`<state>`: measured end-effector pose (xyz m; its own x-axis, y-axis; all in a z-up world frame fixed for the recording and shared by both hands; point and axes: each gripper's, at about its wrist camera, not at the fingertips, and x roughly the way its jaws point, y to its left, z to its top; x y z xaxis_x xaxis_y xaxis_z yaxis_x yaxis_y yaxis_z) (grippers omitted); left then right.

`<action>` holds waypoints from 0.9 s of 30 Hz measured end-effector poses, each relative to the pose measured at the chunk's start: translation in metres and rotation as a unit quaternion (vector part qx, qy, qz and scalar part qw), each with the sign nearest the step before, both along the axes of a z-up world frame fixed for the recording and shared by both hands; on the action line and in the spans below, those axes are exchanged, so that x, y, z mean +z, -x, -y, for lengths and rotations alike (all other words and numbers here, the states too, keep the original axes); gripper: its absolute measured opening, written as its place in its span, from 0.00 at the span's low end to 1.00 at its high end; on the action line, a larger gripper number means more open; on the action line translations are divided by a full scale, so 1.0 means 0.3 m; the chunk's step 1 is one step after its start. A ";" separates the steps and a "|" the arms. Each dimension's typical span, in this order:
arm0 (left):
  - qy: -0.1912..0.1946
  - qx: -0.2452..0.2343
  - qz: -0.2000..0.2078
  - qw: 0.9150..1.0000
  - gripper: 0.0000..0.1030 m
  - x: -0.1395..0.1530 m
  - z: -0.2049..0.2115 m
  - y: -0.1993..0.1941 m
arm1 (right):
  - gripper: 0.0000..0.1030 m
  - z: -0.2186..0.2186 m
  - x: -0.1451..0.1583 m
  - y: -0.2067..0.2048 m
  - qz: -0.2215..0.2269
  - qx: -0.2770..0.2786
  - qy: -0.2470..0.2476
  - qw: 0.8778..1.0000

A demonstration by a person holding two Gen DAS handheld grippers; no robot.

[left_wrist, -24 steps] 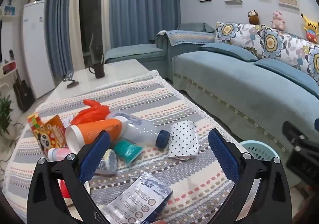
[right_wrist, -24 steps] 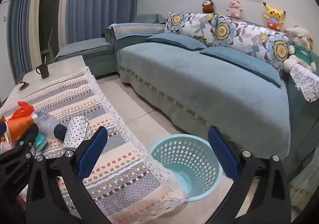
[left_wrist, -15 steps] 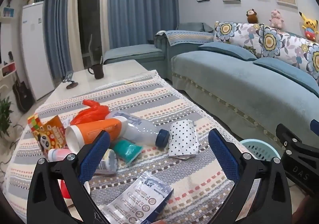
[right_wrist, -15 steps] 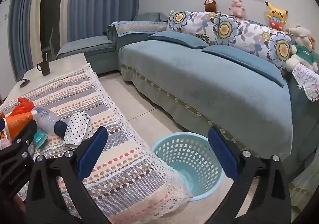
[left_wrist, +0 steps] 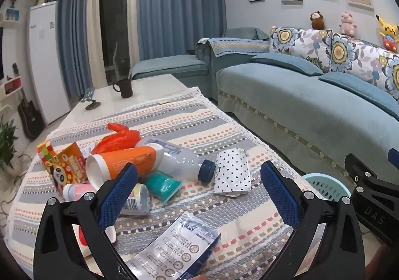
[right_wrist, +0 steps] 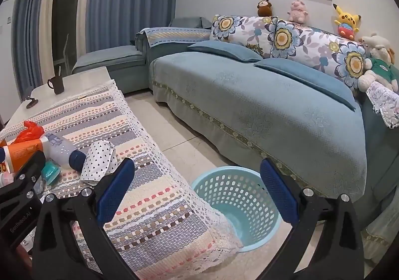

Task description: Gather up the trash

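Trash lies on the striped tablecloth [left_wrist: 189,120]: an orange tube [left_wrist: 124,161], a clear bottle with a blue cap [left_wrist: 182,165], a red plastic bag [left_wrist: 117,136], a dotted white pouch [left_wrist: 233,173], a teal cup [left_wrist: 162,185], a panda snack box [left_wrist: 67,168] and a printed sachet [left_wrist: 179,247]. My left gripper [left_wrist: 199,192] is open and empty above the near trash. My right gripper [right_wrist: 197,189] is open and empty over the table corner, next to the light blue basket [right_wrist: 237,202] on the floor, which also shows in the left wrist view [left_wrist: 324,184].
A blue sofa [right_wrist: 261,105] runs along the right, with a strip of tiled floor [right_wrist: 174,130] between it and the table. A dark mug [left_wrist: 124,87] and a small stand [left_wrist: 91,102] sit at the table's far end. A white fridge [left_wrist: 47,60] stands far left.
Both grippers have shifted slightly; the right gripper moved a little forward and left, so the basket sits more to the right. Both stay open and empty.
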<state>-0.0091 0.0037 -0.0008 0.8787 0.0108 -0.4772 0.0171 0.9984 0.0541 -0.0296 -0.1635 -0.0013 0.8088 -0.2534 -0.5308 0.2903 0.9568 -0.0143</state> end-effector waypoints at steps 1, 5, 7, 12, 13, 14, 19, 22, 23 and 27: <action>0.000 0.000 0.000 1.000 0.93 0.000 -0.001 0.000 | 0.93 -0.001 -0.001 -0.001 0.000 0.000 0.000 1.000; 0.000 0.000 0.000 1.000 0.93 0.000 -0.003 0.004 | 0.93 0.001 -0.001 -0.002 -0.003 0.001 0.000 1.000; 0.000 0.001 0.000 1.000 0.93 0.000 -0.004 0.006 | 0.93 0.000 -0.002 -0.004 -0.004 0.001 0.000 1.000; 0.001 0.001 -0.002 1.000 0.93 -0.006 -0.002 -0.004 | 0.93 -0.001 -0.006 -0.011 -0.007 0.002 0.000 1.000; 0.001 0.001 -0.002 1.000 0.93 -0.006 -0.002 -0.004 | 0.93 0.000 -0.006 -0.012 -0.008 0.002 -0.001 1.000; 0.002 0.001 -0.002 1.000 0.93 -0.007 -0.002 -0.003 | 0.93 0.001 -0.007 -0.014 -0.008 0.002 -0.001 1.000; 0.001 0.002 -0.001 1.000 0.93 -0.005 0.000 -0.003 | 0.93 0.000 -0.010 -0.017 -0.009 0.002 -0.003 1.000; 0.000 0.002 -0.002 1.000 0.93 -0.004 -0.002 -0.005 | 0.93 0.001 -0.011 -0.016 -0.010 0.003 -0.003 1.000; 0.000 0.002 -0.001 1.000 0.93 -0.004 -0.002 -0.004 | 0.93 0.002 -0.013 -0.016 -0.010 0.003 -0.004 1.000; 0.000 0.002 -0.001 1.000 0.93 -0.007 -0.006 -0.004 | 0.93 0.002 -0.013 -0.016 -0.010 0.003 -0.004 1.000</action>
